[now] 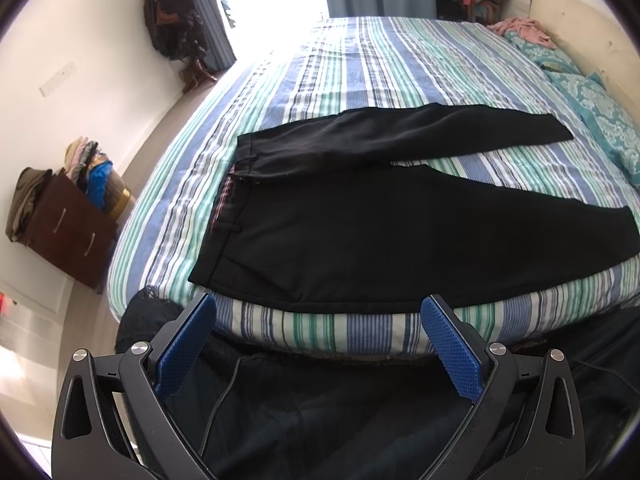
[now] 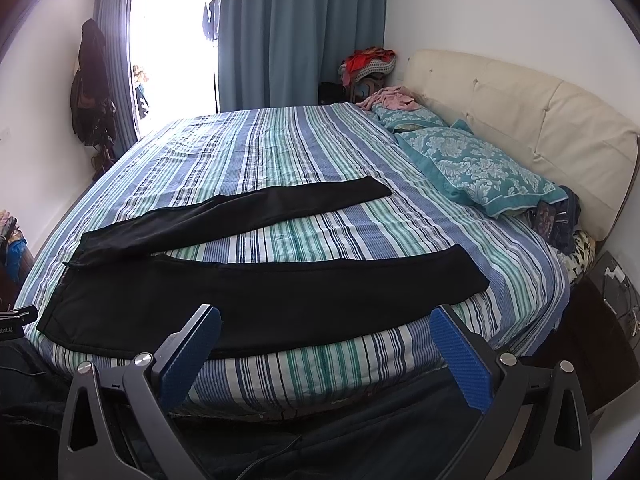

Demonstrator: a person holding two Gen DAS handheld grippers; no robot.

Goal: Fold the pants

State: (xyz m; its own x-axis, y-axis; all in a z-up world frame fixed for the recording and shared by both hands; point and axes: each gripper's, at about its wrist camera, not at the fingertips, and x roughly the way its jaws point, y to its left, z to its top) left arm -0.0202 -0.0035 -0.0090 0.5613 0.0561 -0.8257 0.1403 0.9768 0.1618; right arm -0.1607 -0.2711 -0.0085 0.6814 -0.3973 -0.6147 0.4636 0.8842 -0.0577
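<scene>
Item: pair of black woven trousers (image 1: pixel 360 232), laid flat on the blue, green and white striped bedcover (image 1: pixel 360 64), near the front edge of the mattress. Not yet folded; the two legs lie splayed in a narrow V.

Orientation: long axis runs side to side across the bed. Waistband (image 1: pixel 218 216) to the left, leg hems (image 2: pixel 472 276) to the right, toward the teal patterned pillow (image 2: pixel 480 168) and the cream padded headboard (image 2: pixel 540 120). The near leg lies along the bed edge; the far leg (image 2: pixel 240 208) angles away behind it.

Left gripper (image 1: pixel 318 344), black frame with blue textured pads: jaws wide apart, holding nothing, poised short of the bed edge, facing the waist and seat end. It seems the nearer tool for the waistband.

Right gripper (image 2: pixel 326 354), same make: jaws wide apart, empty, facing the near leg around mid-length. It seems the nearer tool for the hems.

Judged next requirement: bring one leg over the other, which calls for a grip at each end of the long axis.

Obscured: the trousers' near edge sits at the mattress rim and merges with shadow; fabric layers cannot be told apart in the black. Dark cloth and a thin cable beneath the grippers are indistinct. A brown wooden drawer unit (image 1: pixel 76 232) stands at the far left.
</scene>
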